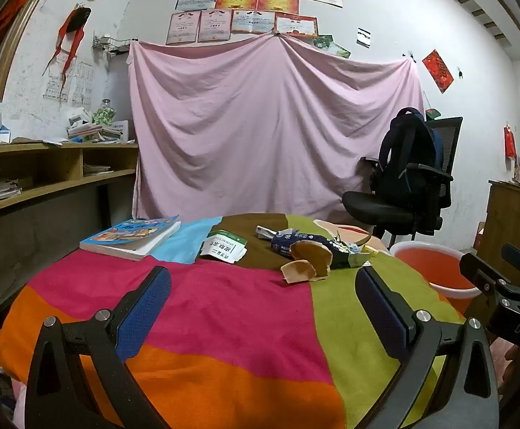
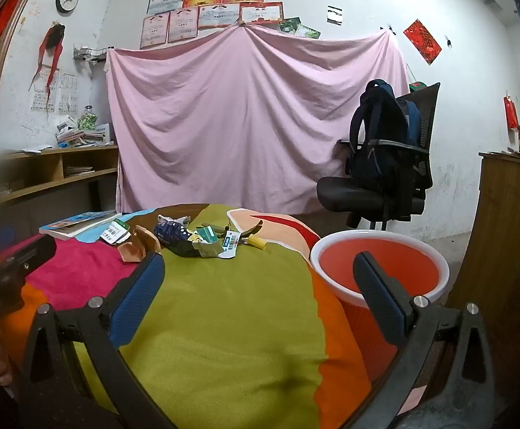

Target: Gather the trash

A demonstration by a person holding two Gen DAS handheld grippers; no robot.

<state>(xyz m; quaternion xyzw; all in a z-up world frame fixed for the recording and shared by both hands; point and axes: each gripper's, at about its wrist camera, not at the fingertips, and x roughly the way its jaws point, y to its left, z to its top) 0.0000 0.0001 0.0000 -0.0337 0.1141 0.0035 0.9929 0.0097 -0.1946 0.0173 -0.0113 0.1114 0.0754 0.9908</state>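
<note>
Trash lies in a loose heap at the far side of the cloth-covered table (image 1: 231, 307): a green-and-white packet (image 1: 222, 248), a dark blue wrapper (image 1: 310, 246), torn brown cardboard pieces (image 1: 308, 262) and a small yellow item (image 2: 256, 241). The same dark wrapper (image 2: 174, 236) and a white-blue sachet (image 2: 231, 245) show in the right wrist view. An orange bin (image 2: 381, 271) with a white rim stands off the table's right edge. My left gripper (image 1: 263, 293) is open over the pink stripe, short of the trash. My right gripper (image 2: 260, 279) is open, its right finger in front of the bin.
A children's book (image 1: 131, 237) lies at the table's far left. A black office chair with a dark backpack (image 1: 408, 164) stands behind the bin. Wooden shelves (image 1: 45, 171) run along the left wall, a wooden cabinet (image 2: 499, 221) stands at right, and a pink sheet (image 1: 270, 125) hangs behind.
</note>
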